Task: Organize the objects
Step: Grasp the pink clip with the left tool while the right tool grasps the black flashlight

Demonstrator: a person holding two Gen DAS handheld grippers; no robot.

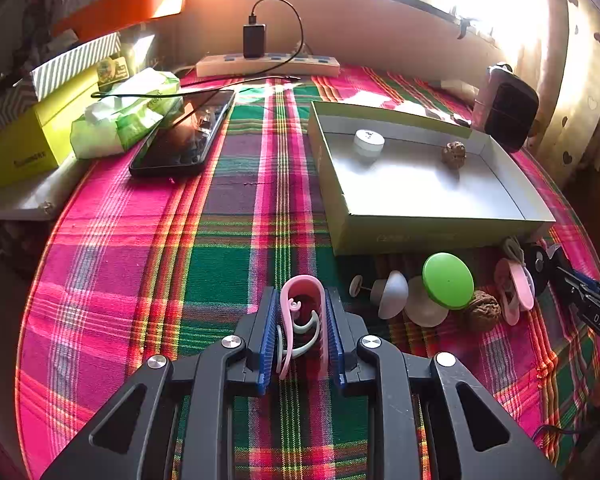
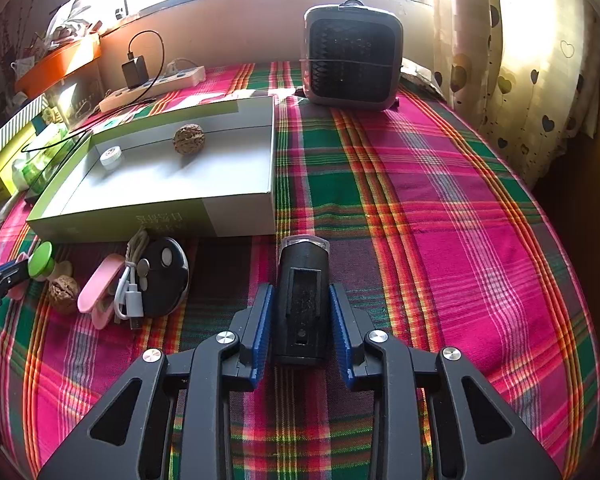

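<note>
My left gripper is shut on a pink clip that lies on the plaid cloth. In the right wrist view my right gripper is shut on a black lamp-like cylinder, its blue pads against both sides. An open grey box holds a small white jar and a walnut. In front of the box lie a green-capped knob, a grey knob, another walnut, a second pink clip, a white cable and a black disc.
A phone, a green tissue pack and a yellow box sit at the back left. A power strip with a charger lies along the wall. A small dark heater stands at the back right, beside curtains.
</note>
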